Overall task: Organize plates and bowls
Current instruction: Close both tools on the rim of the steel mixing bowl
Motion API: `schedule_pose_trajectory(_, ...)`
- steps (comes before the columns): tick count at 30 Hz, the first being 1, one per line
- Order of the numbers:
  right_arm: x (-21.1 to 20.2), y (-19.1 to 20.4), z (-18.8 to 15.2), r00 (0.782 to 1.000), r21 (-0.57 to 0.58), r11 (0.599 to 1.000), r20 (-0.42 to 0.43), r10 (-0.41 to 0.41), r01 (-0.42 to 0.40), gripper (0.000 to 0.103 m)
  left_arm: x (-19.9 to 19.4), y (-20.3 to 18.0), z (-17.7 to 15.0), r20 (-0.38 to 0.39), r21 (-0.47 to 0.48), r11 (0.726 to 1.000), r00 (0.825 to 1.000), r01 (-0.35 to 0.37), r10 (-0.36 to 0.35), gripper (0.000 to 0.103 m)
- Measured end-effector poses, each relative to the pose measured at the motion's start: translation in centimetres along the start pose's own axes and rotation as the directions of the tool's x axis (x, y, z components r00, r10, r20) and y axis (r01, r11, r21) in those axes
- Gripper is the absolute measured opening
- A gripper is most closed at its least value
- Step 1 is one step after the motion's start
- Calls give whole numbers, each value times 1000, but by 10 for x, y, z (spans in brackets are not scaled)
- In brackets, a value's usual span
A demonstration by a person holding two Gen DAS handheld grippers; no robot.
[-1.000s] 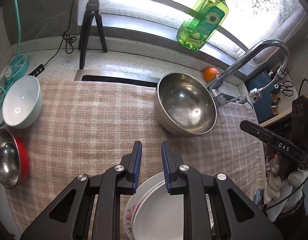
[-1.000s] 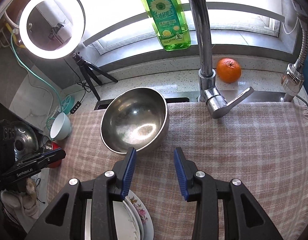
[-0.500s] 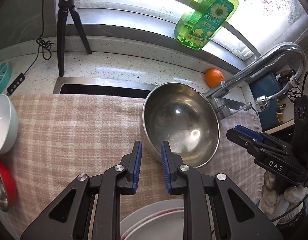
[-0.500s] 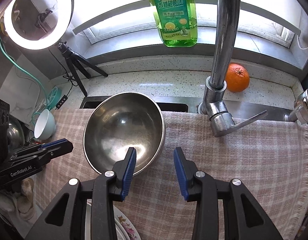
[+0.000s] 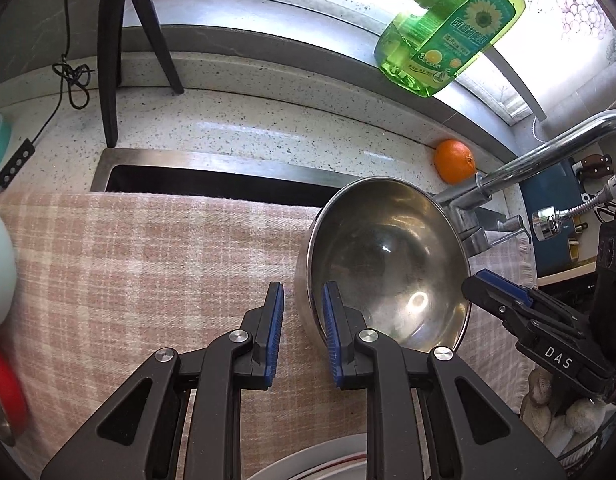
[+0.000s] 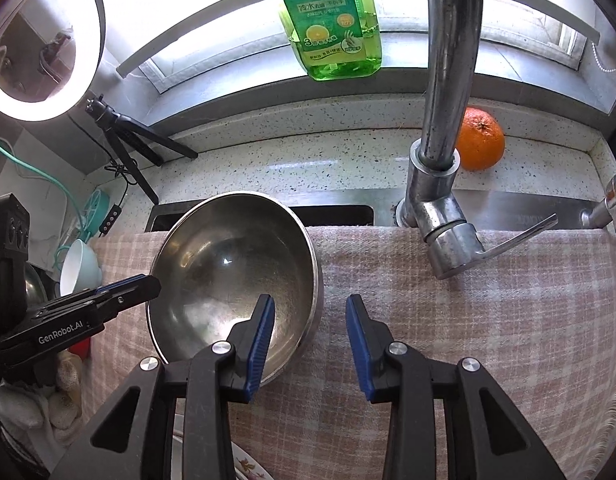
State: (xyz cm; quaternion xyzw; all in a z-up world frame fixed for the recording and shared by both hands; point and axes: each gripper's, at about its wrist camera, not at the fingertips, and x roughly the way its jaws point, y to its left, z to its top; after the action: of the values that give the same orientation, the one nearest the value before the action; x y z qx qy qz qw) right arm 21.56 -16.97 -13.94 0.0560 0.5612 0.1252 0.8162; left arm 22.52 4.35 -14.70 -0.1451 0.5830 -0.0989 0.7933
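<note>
**Both grippers now straddle the steel bowl's rim**

In the last second I've brought both in on the steel bowl (image 5: pixel 388 268) sitting on the checked cloth (image 5: pixel 147 264). Left gripper (image 5: pixel 303 300) and right gripper (image 6: pixel 310 312) each have jaws spread astride opposite rim edges, not yet pinching. A two-handed lift looks ready.

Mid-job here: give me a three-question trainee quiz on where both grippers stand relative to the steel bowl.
1. True or false: the left gripper jaws straddle the rim of the steel bowl.
2. Multiple choice: the right gripper has A) both jaws inside the bowl, B) one jaw over the bowl and one over the checked cloth, C) both jaws shut on the faucet.
3. Fill in: the fruit behind the faucet is an ____.

Key: 1 true; 2 B; 3 orange.
</note>
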Motion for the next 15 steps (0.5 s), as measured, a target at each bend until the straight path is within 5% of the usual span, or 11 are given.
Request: schedule_pose_trajectory(15,13,-1,3,999,11,1000,-32,14,-14,11,7,0,-1,-7,16,1000,1000,-4,4,12)
